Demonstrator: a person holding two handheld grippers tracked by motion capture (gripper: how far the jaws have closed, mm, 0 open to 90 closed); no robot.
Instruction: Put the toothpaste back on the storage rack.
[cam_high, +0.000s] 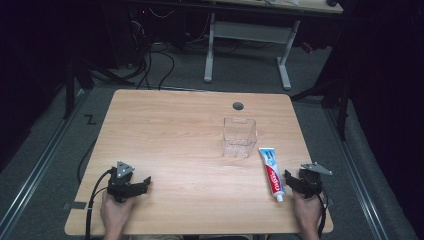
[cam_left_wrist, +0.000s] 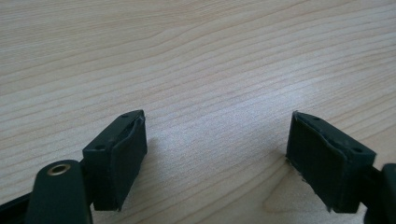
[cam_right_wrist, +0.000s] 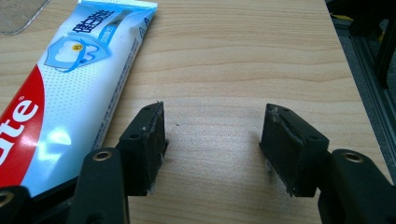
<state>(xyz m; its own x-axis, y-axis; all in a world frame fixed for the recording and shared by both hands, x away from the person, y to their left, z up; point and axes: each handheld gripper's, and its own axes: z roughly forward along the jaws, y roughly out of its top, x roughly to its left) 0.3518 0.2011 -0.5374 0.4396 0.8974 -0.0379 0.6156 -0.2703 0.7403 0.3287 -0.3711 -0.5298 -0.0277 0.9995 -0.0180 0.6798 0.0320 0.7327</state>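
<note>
The toothpaste tube lies flat on the wooden table near its right edge, its flat crimped end pointing away from you and its white cap toward you; nothing holds it; in the right gripper view the tube runs up the left of the picture, just outside your left-hand jaw and close against it, though you cannot tell whether the two touch. Your right gripper rests low on the table just beside the tube, on its right; seen along its own jaws, the right gripper stands spread wide with only bare wood between the pads, so it is released and grasps nothing. Just beyond the tube's far end stands a clear plastic box, empty as far as you can see, near the middle of the table; its corner shows at the top left of the right gripper view. Well apart, at the near left corner, your left gripper sits low over the wood; its own view shows the left gripper spread wide too, released, with bare table between the pads.
</note>
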